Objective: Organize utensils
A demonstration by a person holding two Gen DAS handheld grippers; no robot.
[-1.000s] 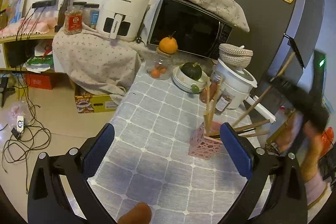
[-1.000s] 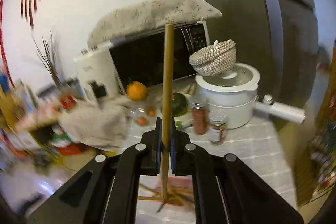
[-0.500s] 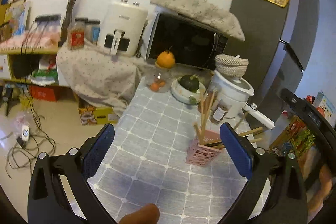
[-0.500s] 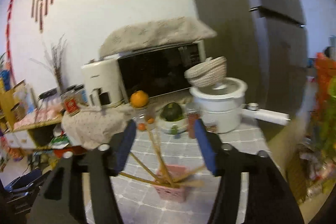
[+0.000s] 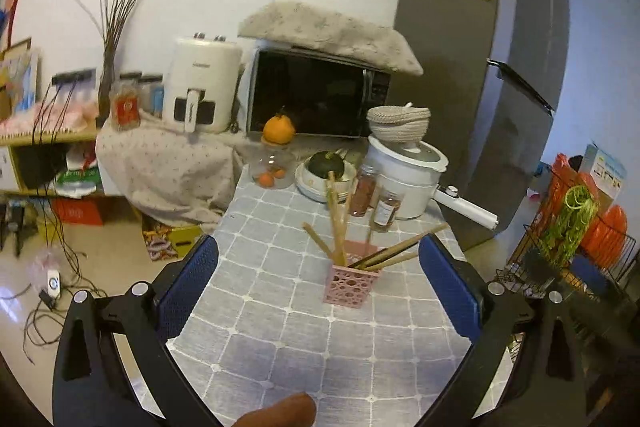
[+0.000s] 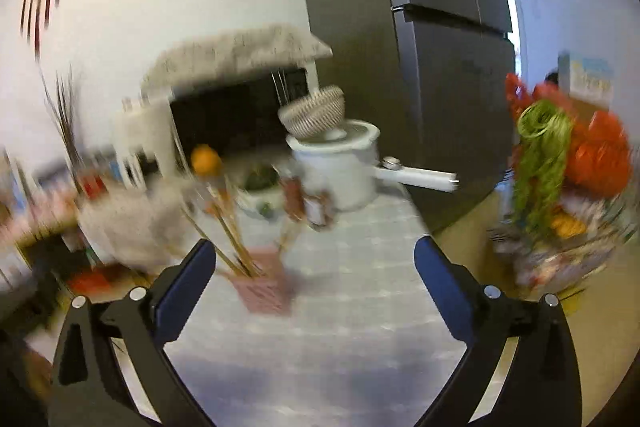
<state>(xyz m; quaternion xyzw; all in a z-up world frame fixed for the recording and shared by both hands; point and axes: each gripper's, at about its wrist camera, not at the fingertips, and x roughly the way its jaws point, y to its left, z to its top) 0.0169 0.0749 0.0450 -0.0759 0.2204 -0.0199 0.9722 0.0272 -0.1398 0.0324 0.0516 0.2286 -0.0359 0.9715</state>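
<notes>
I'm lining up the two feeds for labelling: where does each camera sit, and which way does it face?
Left wrist: on the left gripper, looking down the tiled table at the pink holder; both blue fingers and a fingertip show.
Right wrist: on the right gripper, blurred, facing the white pot; its open fingers show.
Shared: holder, pot, microwave, fridge.

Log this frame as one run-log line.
task: organize utensils | chopsticks: in pink holder | right gripper: jaws just opened, empty | left gripper: open, empty
</notes>
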